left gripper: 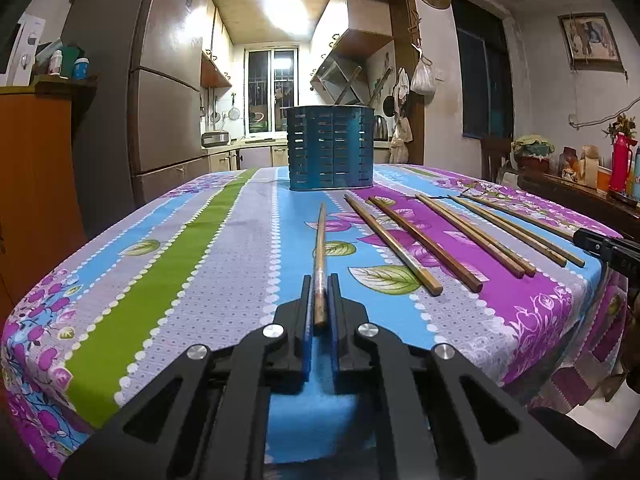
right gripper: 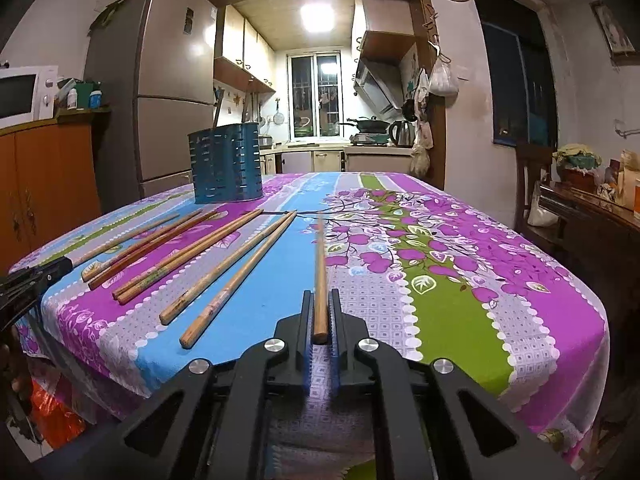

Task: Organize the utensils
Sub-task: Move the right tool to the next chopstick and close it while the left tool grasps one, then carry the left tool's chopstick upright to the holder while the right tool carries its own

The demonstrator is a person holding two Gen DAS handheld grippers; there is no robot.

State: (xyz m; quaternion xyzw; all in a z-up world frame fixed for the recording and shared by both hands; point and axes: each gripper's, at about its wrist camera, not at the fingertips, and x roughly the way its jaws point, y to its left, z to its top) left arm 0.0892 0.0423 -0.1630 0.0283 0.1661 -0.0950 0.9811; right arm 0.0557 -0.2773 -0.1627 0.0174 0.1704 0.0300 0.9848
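— Where does the holder stand from your fingers?

— The blue slotted metal utensil holder (left gripper: 330,148) stands straight ahead of my left gripper (left gripper: 320,300), which pinches a thin worn wooden chopstick (left gripper: 321,256) by its near end, long axis pointing at the holder. My right gripper (right gripper: 321,312) pinches a smooth round wooden chopstick (right gripper: 319,268); there the holder lies far left.

— So the left is nearer?

— I judge so. Six loose brown wooden chopsticks (left gripper: 424,240) lie between us on the flowered cloth (left gripper: 180,248).

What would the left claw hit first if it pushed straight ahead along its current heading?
Probably the tablecloth: the left claw, shut on a chopstick, angles slightly down toward it. The blue holder stands farther along, though depth is unclear.
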